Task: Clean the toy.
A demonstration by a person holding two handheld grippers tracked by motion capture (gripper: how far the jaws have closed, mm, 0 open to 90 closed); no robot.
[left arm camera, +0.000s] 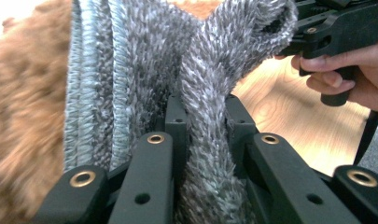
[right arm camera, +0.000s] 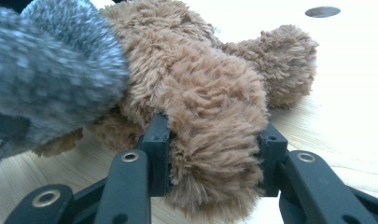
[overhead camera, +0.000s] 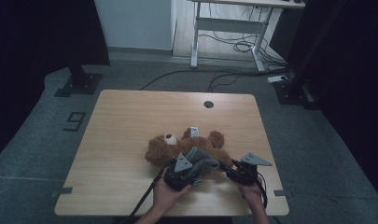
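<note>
A brown plush teddy bear (overhead camera: 186, 145) lies on its back near the middle of the table's near edge, with a grey fuzzy knitted garment (overhead camera: 201, 161) draped over its lower body. The left gripper (overhead camera: 181, 173) has its fingers clamped on a fold of the grey garment (left arm camera: 203, 140), the pile bunched between them in the left gripper view. The right gripper (overhead camera: 233, 171) has its fingers closed around one of the bear's stubby limbs (right arm camera: 214, 140), which bulges past them on both sides in the right gripper view.

Both things look light, soft and easily squashed; neither appears fragile or slippery, though the garment will likely stretch and sag rather than hold shape, so a hold on its ribbed edge (left arm camera: 91, 84) would probably give more control than a hold on loose pile. The bear's limb seems a sound anchor while the garment is worked along the body.

The pale wooden table (overhead camera: 126, 121) carries nothing else near the work; a round cable hole (overhead camera: 208, 104) sits close to its far edge, well apart from the bear. The bear's own bulk is the main thing in the way.
</note>
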